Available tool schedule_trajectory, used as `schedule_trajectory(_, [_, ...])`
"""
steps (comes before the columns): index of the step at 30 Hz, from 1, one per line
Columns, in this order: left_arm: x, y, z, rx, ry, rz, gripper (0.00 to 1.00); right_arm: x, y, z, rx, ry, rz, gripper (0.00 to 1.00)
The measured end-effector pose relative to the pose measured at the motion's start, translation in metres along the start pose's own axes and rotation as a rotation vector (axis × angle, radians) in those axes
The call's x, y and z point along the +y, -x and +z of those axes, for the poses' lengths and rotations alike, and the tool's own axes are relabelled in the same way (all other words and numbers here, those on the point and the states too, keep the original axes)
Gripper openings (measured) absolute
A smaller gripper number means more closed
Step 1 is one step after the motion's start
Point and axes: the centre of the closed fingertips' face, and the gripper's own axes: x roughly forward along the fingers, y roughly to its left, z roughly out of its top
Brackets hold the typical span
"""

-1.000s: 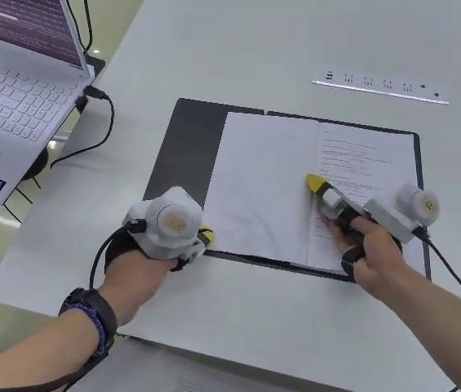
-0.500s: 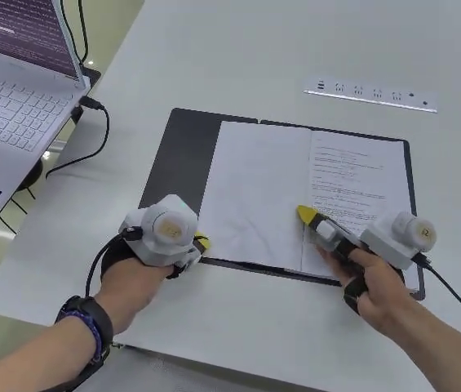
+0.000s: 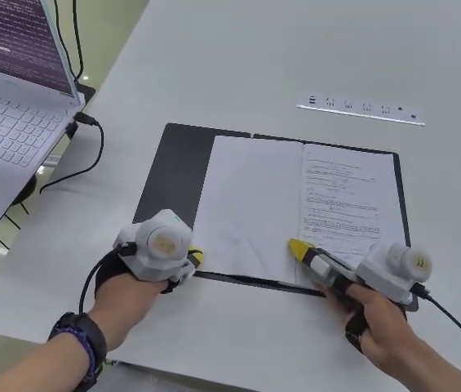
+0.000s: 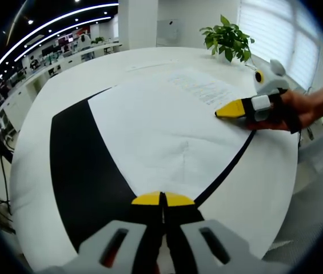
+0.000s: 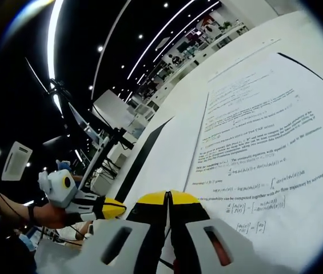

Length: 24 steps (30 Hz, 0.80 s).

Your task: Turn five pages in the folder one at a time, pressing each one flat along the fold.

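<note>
A black folder [image 3: 175,167] lies open on the white table, a blank turned page [image 3: 246,204] on its left half and a printed page [image 3: 344,200] on its right. My right gripper [image 3: 296,248] is shut, its yellow tips resting on the fold near the folder's front edge; in the right gripper view the tips [image 5: 167,199] sit between the blank page and the printed page [image 5: 252,160]. My left gripper [image 3: 195,258] is shut at the folder's front left edge, with its tips [image 4: 162,199] on the bottom edge of the blank page [image 4: 167,131].
An open laptop [image 3: 6,98] with a black cable [image 3: 83,155] stands at the left. A white power strip [image 3: 361,108] lies beyond the folder. The table's front edge runs just under both hands.
My right gripper has slid down the fold toward the folder's front edge. The left gripper has stayed at the front left edge. The camera has shifted.
</note>
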Motion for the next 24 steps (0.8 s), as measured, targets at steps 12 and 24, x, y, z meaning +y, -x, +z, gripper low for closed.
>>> schedule_trajectory(12, [-0.001,0.001,-0.001,0.0,0.004,0.001,0.0,0.006,0.011,-0.016,0.011,-0.004,-0.005,0.0])
schedule_trajectory(24, [-0.001,0.001,-0.001,-0.007,0.008,0.001,0.0,0.008,0.017,-0.026,0.036,-0.001,-0.005,0.0])
